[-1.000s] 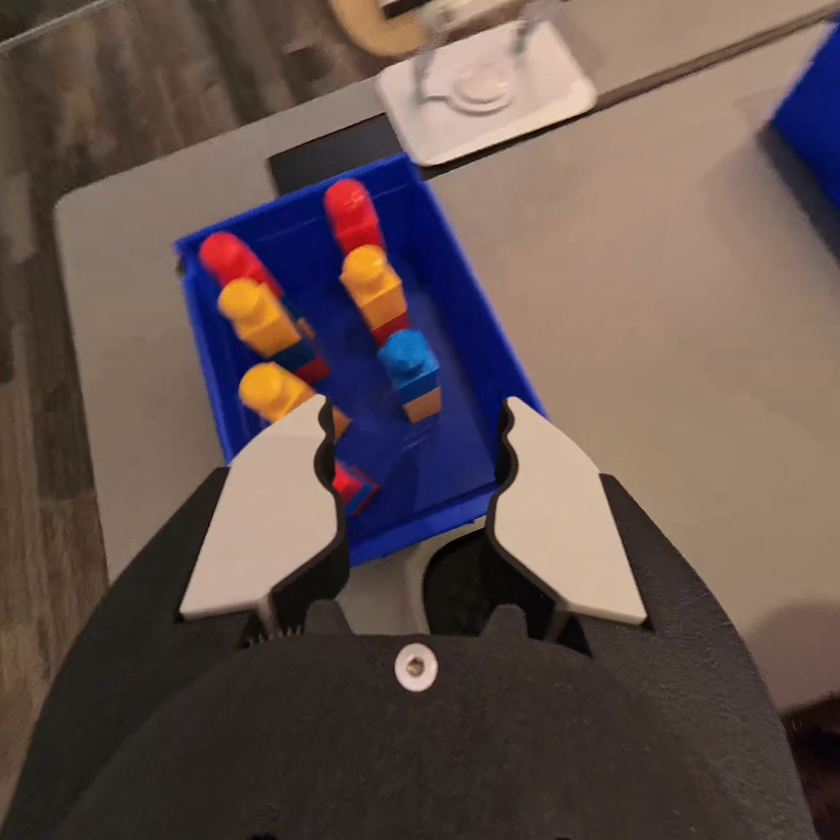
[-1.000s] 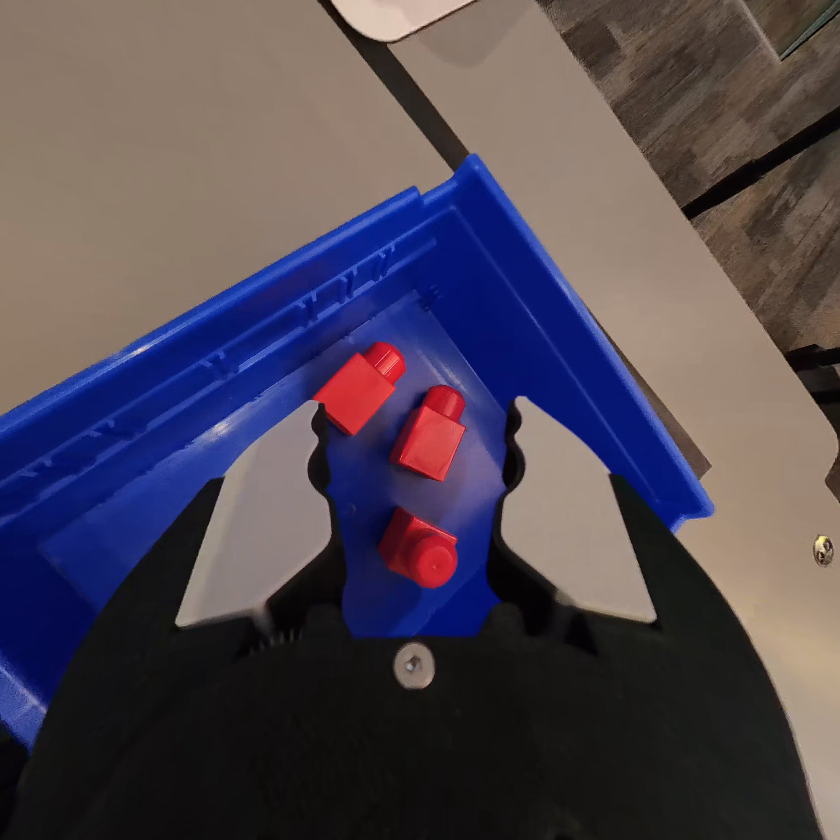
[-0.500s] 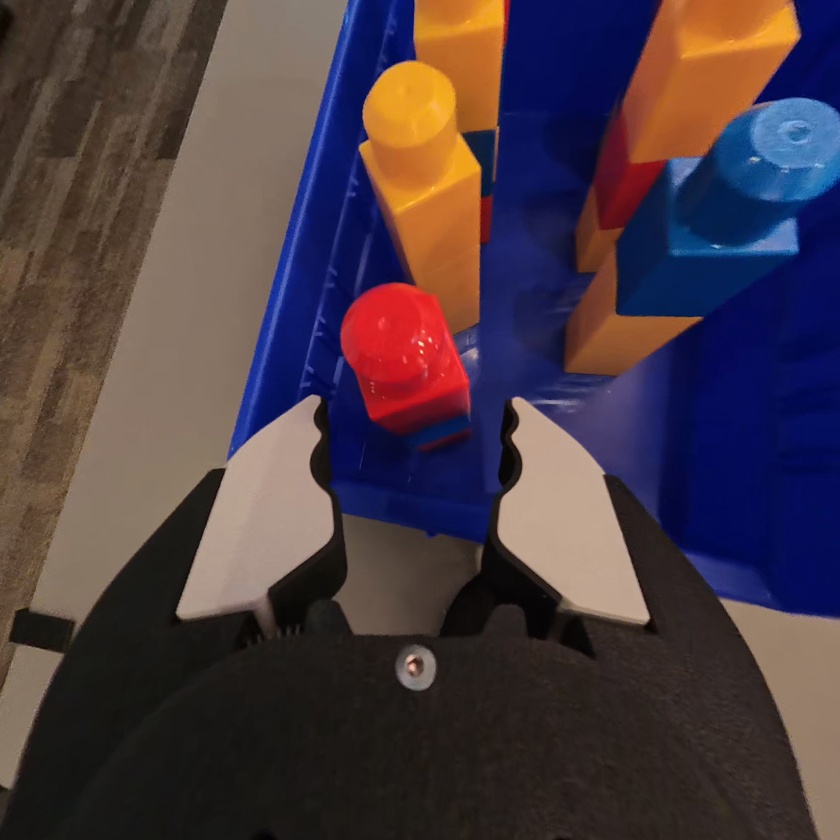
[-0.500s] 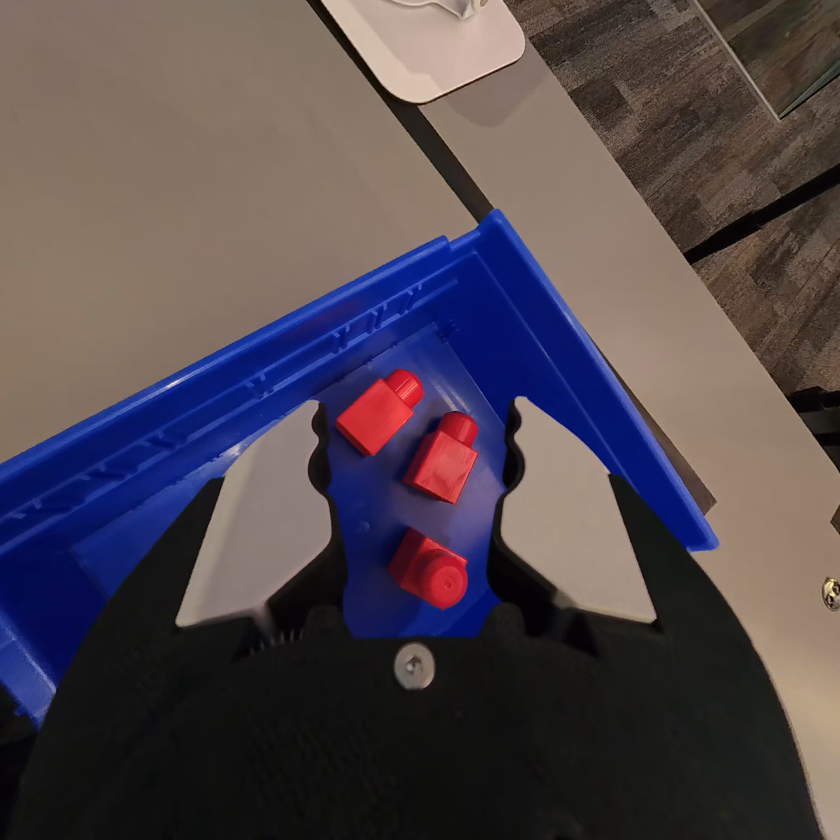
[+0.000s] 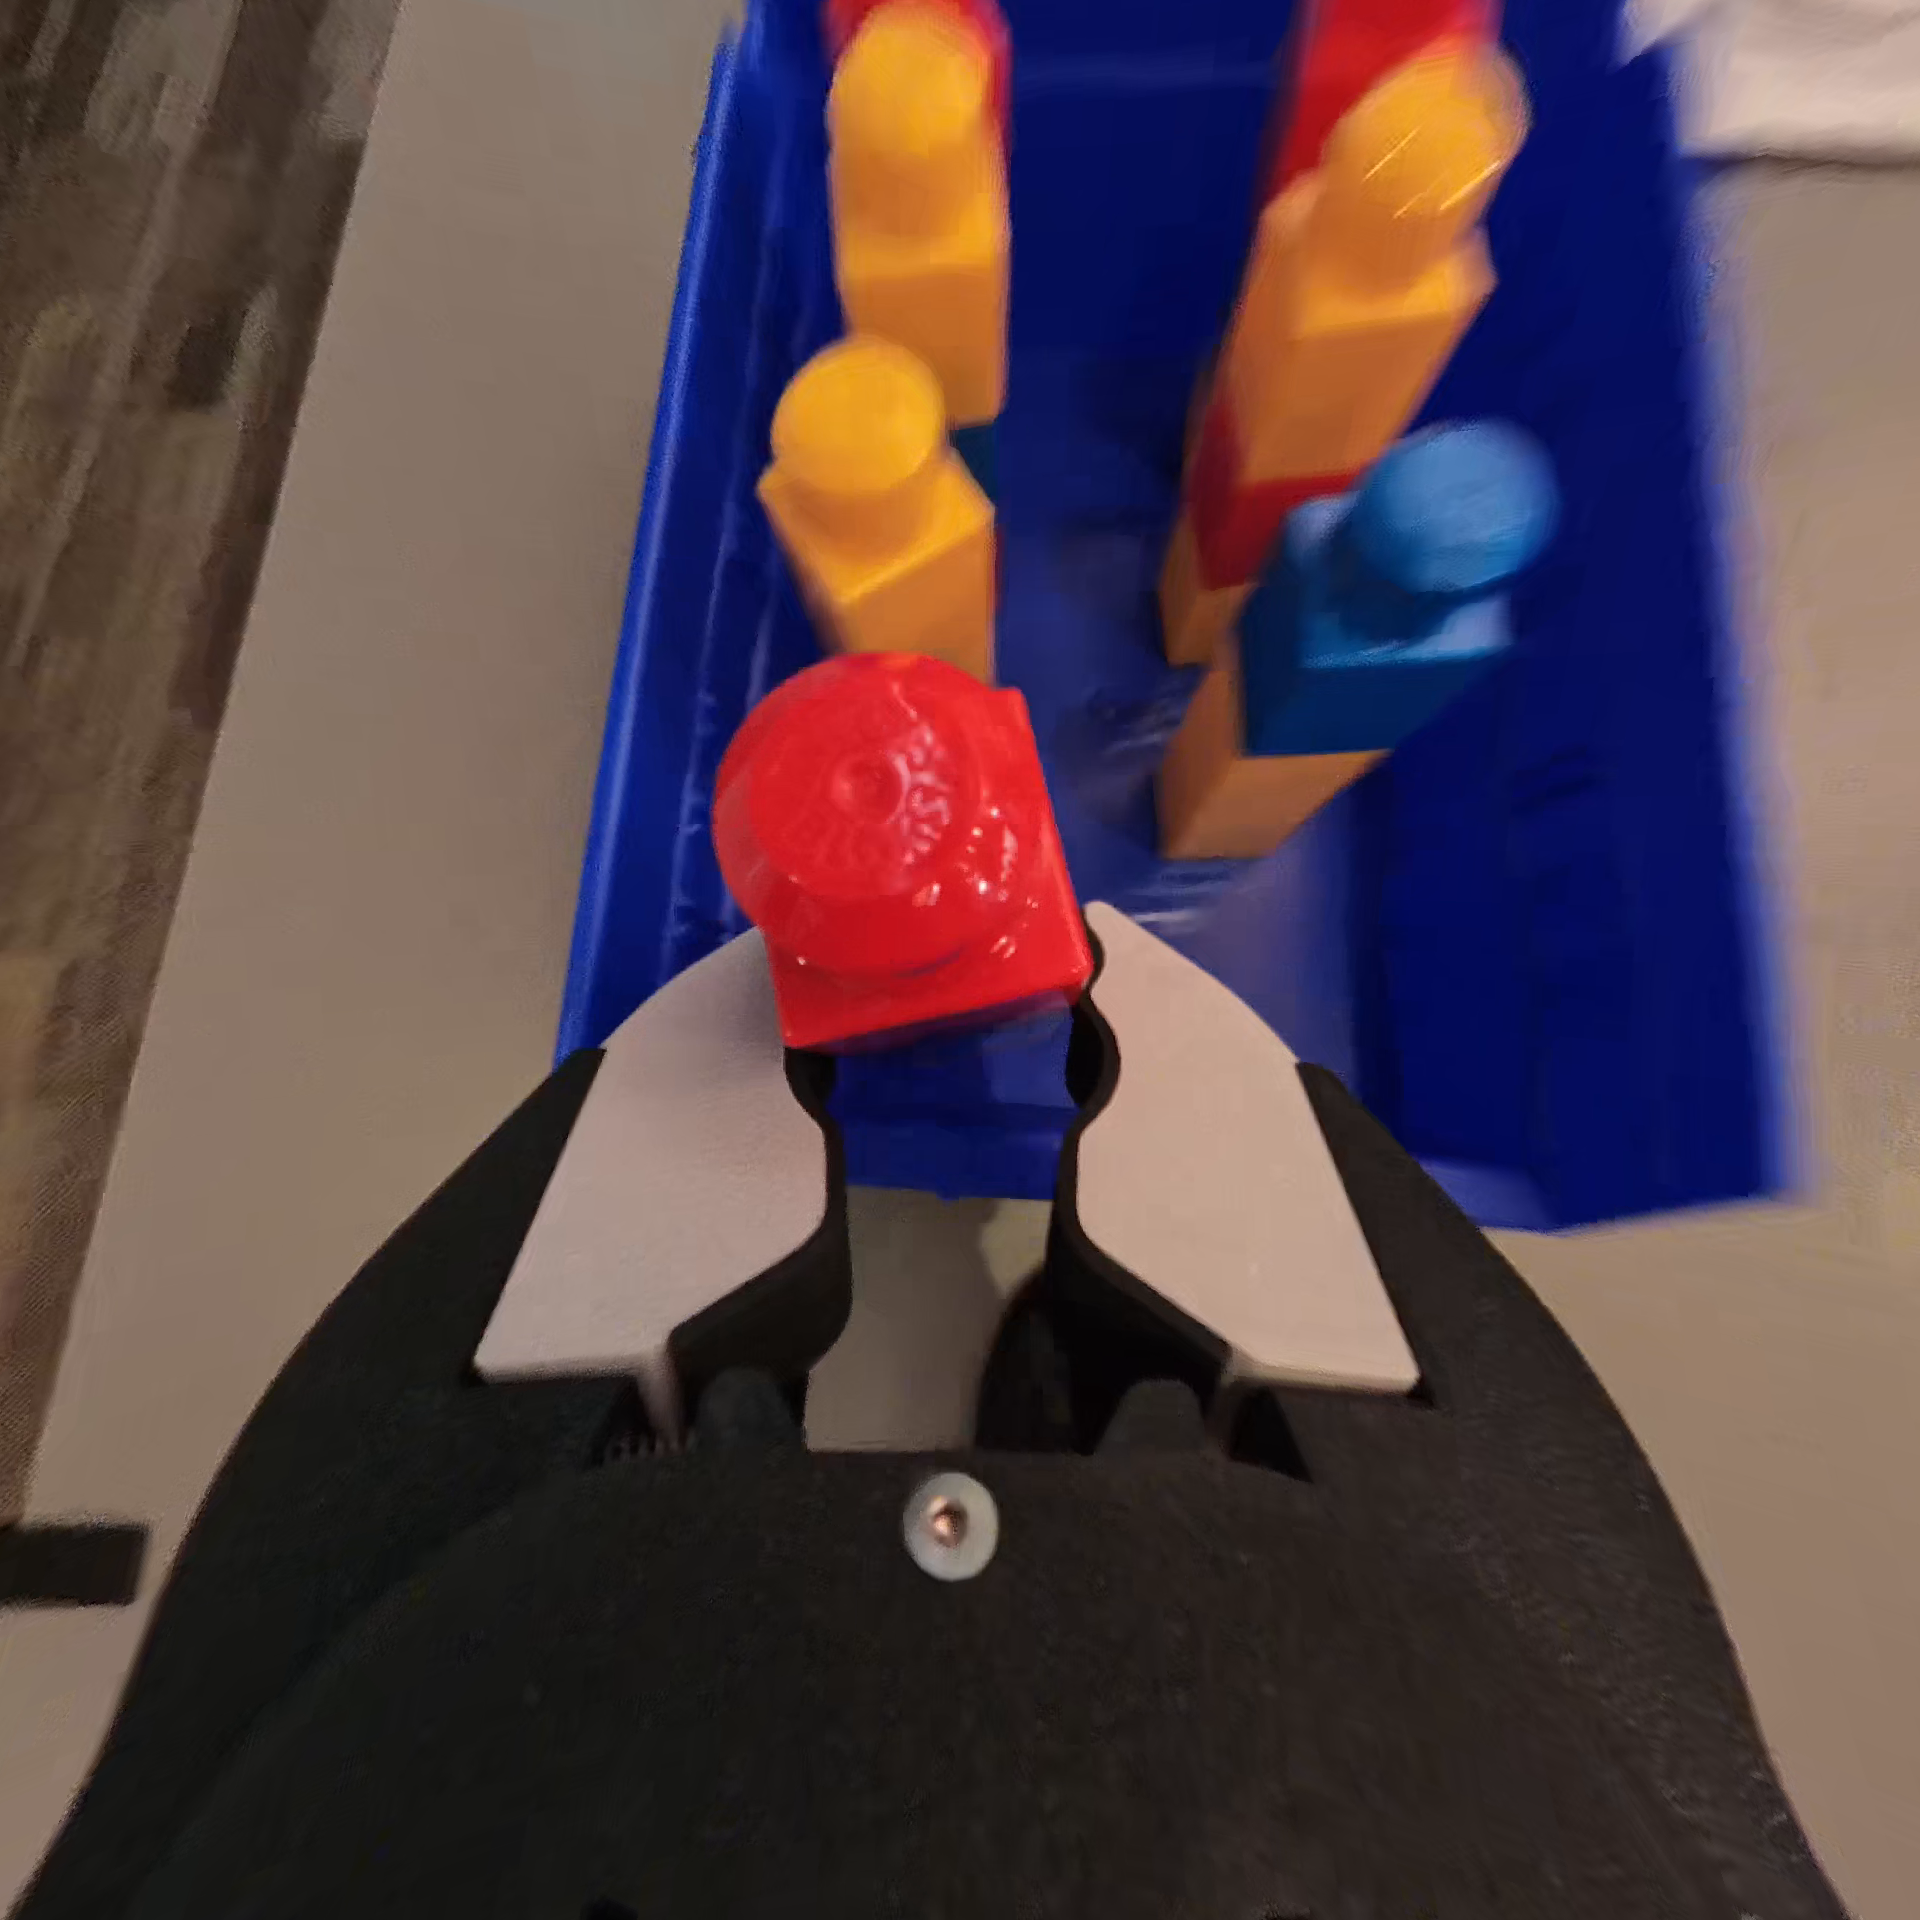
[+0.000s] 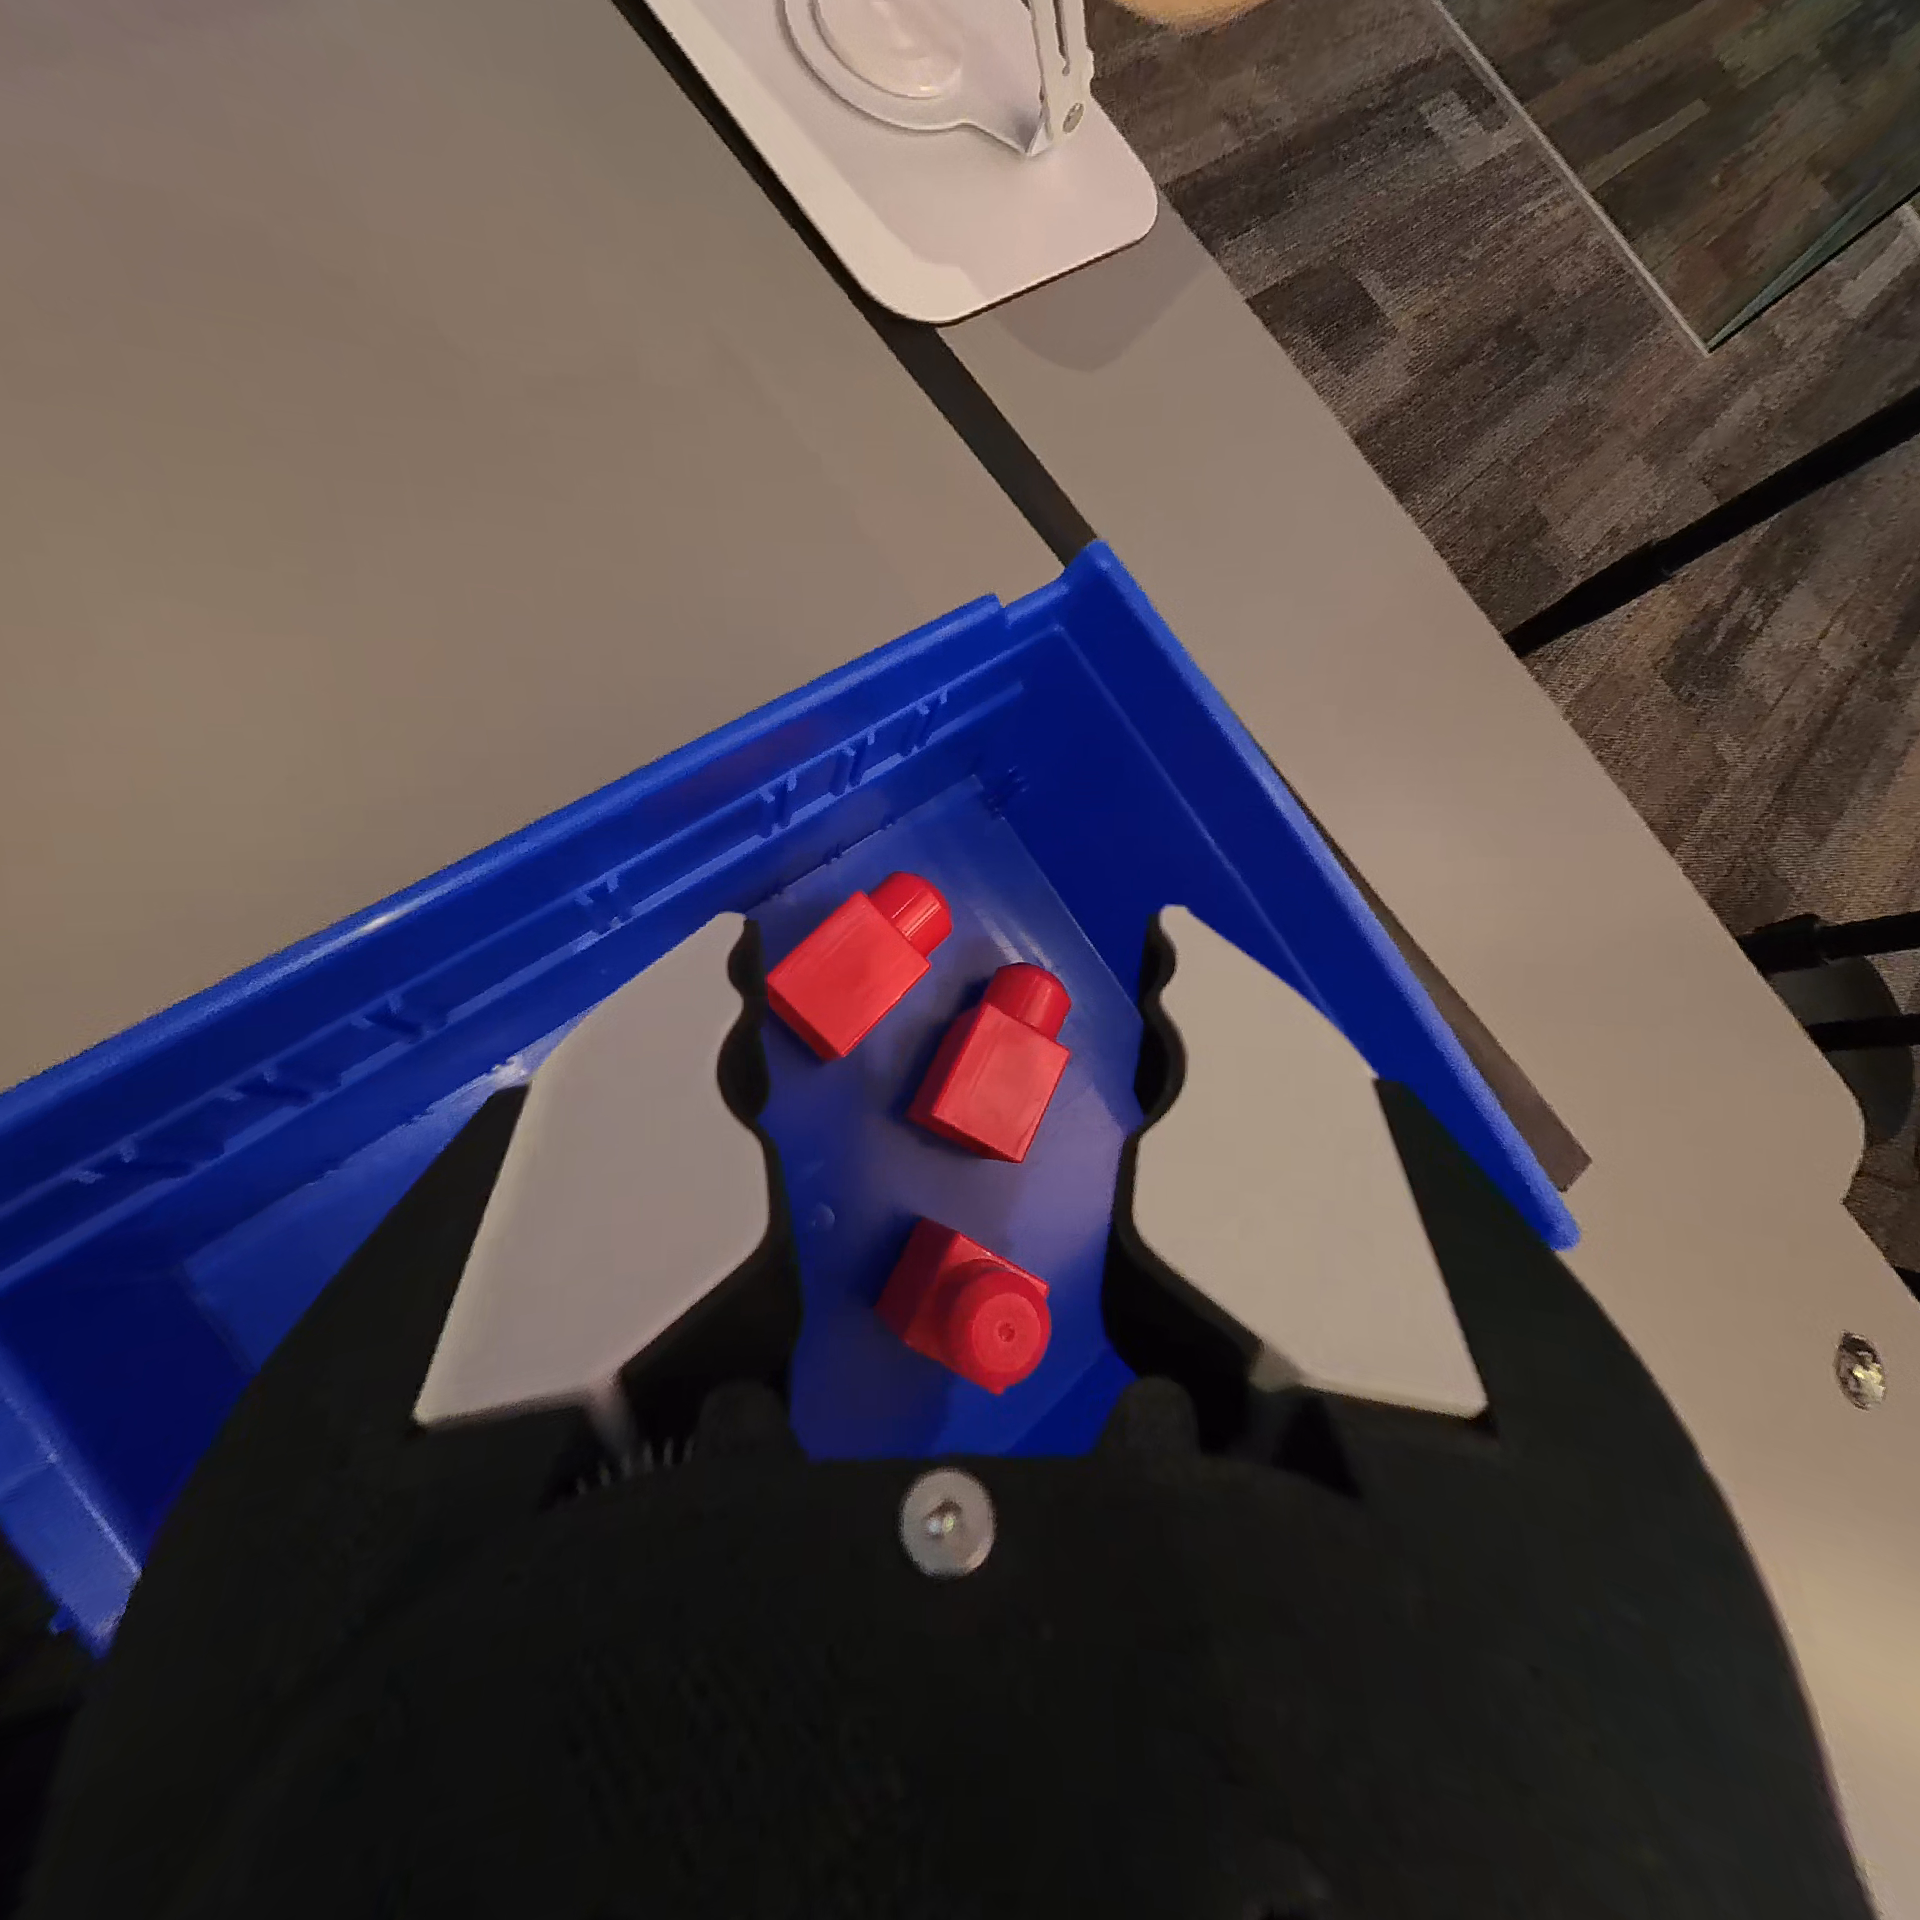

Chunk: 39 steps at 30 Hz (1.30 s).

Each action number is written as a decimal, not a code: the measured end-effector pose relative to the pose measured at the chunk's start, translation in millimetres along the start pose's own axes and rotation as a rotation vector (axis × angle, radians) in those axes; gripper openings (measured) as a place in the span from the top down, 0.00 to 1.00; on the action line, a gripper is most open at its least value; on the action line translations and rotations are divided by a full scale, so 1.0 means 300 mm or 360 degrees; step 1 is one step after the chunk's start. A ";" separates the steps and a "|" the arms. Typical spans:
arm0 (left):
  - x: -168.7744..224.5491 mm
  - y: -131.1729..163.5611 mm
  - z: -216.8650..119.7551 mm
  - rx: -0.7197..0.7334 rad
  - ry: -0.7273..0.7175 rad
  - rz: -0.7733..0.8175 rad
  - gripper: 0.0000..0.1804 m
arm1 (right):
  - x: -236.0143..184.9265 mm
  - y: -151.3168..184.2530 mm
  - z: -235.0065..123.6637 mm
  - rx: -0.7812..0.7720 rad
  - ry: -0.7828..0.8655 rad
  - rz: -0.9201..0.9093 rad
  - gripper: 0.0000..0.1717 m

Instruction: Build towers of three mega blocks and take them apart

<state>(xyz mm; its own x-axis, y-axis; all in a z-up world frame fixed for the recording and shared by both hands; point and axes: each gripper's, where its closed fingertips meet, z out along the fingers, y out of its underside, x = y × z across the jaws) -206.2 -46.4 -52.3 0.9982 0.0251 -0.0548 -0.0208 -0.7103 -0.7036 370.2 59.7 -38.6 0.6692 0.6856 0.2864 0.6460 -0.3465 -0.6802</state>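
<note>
We log: left claw [image 5: 935, 987] clenched on red-topped tower [image 5: 894, 842]; right claw [image 6: 951, 971] released above three loose red blocks [image 6: 992, 1060].

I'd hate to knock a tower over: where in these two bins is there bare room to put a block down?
The tower bin is crowded on its left and middle with standing towers; its right side, beside the blue-topped tower, is bare floor. In the other bin, three red blocks lie near one corner, with little other floor showing. The grey table beyond it is open.

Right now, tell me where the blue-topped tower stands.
In the left wrist view, the blue-topped tower stands inside the blue bin, right of centre, just before a yellow-topped tower.
</note>
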 end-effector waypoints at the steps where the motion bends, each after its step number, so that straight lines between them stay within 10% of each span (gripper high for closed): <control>1: 0.046 -0.043 -0.060 0.0093 0.0128 -0.0007 0.77 | 0.004 -0.012 -0.006 0.0014 0.0021 -0.0007 0.59; 8: 0.535 -0.320 -0.455 0.0593 0.1157 0.0463 0.77 | -0.095 -0.331 -0.156 0.0537 0.0076 -0.0148 0.61; 14: 0.909 -0.375 -0.600 0.0662 0.1982 0.0871 0.77 | -0.595 -0.682 -0.403 0.1337 -0.1104 -0.0116 0.56; 21: 1.080 -0.415 -0.609 0.0808 0.2203 0.1019 0.77 | -0.693 -0.707 -0.346 0.1211 -0.1327 -0.0014 0.55; 26: 1.085 -0.403 -0.575 0.0786 0.2268 0.1017 0.77 | -0.728 -0.698 -0.311 0.1151 -0.1561 0.0019 0.78; 39: 1.059 -0.430 -0.493 0.0764 0.2228 0.0786 0.78 | -0.709 -0.720 -0.224 0.1165 -0.1356 0.0079 0.78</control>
<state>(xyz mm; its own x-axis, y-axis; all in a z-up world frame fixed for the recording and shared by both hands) 121.9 -50.8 125.8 0.1370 -0.9796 0.1467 -0.0934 -0.1602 -0.9826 112.9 -54.4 92.7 0.0377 0.9926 -0.1158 0.0667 -0.1181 -0.9908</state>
